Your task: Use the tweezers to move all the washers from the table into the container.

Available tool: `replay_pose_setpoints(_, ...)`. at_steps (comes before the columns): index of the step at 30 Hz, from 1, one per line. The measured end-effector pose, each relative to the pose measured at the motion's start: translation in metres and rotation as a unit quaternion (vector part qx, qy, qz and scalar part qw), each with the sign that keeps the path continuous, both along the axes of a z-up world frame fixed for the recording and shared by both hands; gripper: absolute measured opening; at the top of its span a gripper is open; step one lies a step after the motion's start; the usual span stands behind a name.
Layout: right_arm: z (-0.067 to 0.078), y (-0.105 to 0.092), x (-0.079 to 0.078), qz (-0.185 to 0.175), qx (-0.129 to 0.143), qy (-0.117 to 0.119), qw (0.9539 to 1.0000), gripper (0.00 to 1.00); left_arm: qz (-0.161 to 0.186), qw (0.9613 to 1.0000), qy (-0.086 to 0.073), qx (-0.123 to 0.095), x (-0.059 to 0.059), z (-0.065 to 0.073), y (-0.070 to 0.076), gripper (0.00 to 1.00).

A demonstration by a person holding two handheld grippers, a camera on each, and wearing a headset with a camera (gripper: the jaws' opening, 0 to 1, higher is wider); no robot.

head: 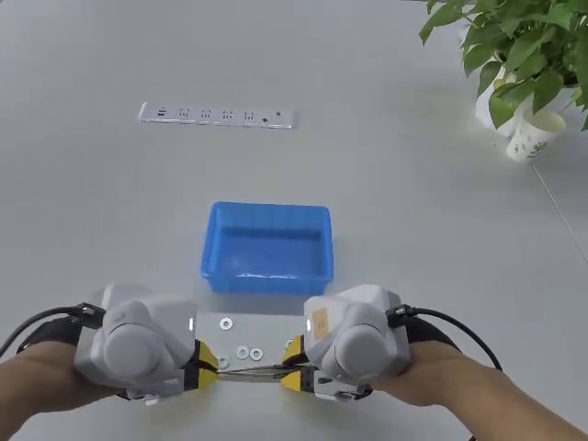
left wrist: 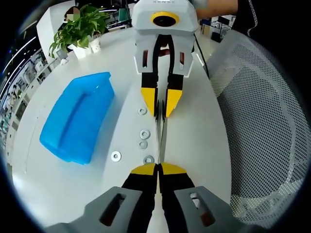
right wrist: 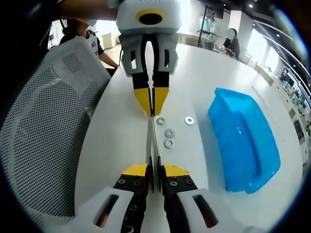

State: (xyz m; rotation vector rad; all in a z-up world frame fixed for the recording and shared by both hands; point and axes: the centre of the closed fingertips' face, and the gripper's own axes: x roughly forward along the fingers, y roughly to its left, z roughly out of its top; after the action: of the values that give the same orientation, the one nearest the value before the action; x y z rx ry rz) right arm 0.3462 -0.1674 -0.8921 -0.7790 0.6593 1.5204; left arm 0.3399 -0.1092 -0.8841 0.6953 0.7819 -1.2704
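A pale grey worktop (head: 413, 230) spreads wide under bright, even light. Well beyond the left gripper (head: 213, 372) lies a white power strip (head: 217, 116). Far past the right gripper (head: 287, 372), out to its right, a leafy potted plant (head: 514, 46) stands with a paper cup (head: 533, 136) just beside it. A mesh chair back (left wrist: 262, 121) stands on the person's side of both.

Blue container (head: 266, 243), silver washers (head: 249, 353) and tweezers (left wrist: 161, 138), yellow-tipped fingers (left wrist: 145, 169), white table (head: 413, 230).

Plant (head: 519, 41) cut off top-rt; tweezers (head: 250, 370) ends hidden btwn fingers (head: 206, 358).
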Motion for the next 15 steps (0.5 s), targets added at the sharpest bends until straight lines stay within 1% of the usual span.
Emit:
replay_pose_setpoints(12,0.001,-0.001,0.000,0.000,0.001,0.000,1.0000,0.12,-0.001,0.9999,-0.003,-0.014,-0.001,0.021,-0.004,0.04)
replay_pose_setpoints(15,0.002,-0.002,0.000,0.001,0.000,0.000,1.0000,0.12,-0.003,0.9998,-0.005,-0.019,-0.001,0.028,-0.007,0.04)
